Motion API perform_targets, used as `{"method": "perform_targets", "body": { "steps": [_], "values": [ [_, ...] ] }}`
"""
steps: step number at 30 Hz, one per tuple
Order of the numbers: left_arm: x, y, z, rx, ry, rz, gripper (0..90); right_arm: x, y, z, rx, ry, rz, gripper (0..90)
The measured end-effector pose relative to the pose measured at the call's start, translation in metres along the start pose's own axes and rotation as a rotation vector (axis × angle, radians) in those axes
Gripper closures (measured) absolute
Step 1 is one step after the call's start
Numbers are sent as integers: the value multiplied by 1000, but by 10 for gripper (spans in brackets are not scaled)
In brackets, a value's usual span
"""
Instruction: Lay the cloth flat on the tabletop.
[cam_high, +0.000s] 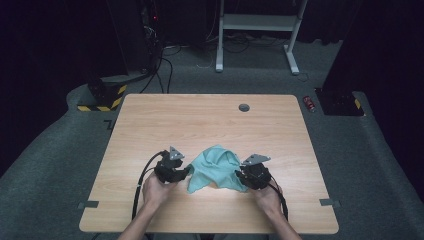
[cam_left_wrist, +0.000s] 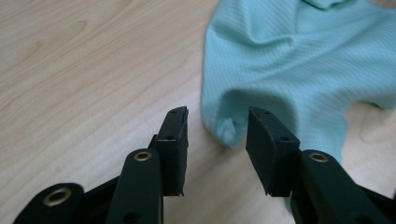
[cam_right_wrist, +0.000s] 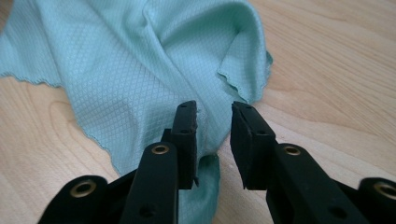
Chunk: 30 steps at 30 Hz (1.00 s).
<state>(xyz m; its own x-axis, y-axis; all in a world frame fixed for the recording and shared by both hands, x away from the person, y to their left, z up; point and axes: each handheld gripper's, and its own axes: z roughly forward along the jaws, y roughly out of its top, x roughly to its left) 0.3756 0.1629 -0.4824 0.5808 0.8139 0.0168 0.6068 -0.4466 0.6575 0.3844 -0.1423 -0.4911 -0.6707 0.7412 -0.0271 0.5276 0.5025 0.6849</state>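
A: Teal cloth (cam_high: 216, 169) lies crumpled on the near half of a wooden table (cam_high: 150, 130), between two hand-held grippers.

B: And the left gripper (cam_high: 186, 172)?

A: Seen from above, it sits at the cloth's left edge. In its own view (cam_left_wrist: 217, 123) the jaws stand apart, a folded corner of the cloth (cam_left_wrist: 299, 70) lying on the table in the gap between them, gripped by neither.

B: The right gripper (cam_high: 240, 176)?

A: It sits at the cloth's right edge. Its own view (cam_right_wrist: 214, 119) shows the jaws apart, cloth (cam_right_wrist: 140, 65) running between and beneath them, not pinched.

B: The hands?

A: The left hand (cam_high: 157, 190) and right hand (cam_high: 267, 196) each hold a gripper near the table's front edge.
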Motion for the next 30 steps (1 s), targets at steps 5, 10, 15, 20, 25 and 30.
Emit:
{"method": "perform_targets", "body": {
  "steps": [5, 10, 15, 20, 25, 30],
  "values": [
    [-6, -6, 4, 23, -27, 16, 608, 14, 4, -4, -66, 69, -19, 677],
    [-7, -5, 18, 49, -30, 7, 656, 41, 16, 6, -90, 144, -56, 626],
    [-6, 0, 27, 55, -34, 2, 759, 57, 26, 21, -72, 170, -95, 584],
    [-1, 3, 24, 39, -37, 26, 898, 58, 26, 33, -28, 150, -136, 870],
    [11, 13, 6, 1, -22, 48, 900, 49, 23, 24, -35, 169, -126, 897],
    [24, 27, -10, -57, -10, 44, 900, 41, 20, 7, -58, 197, -101, 894]
  ]
}}
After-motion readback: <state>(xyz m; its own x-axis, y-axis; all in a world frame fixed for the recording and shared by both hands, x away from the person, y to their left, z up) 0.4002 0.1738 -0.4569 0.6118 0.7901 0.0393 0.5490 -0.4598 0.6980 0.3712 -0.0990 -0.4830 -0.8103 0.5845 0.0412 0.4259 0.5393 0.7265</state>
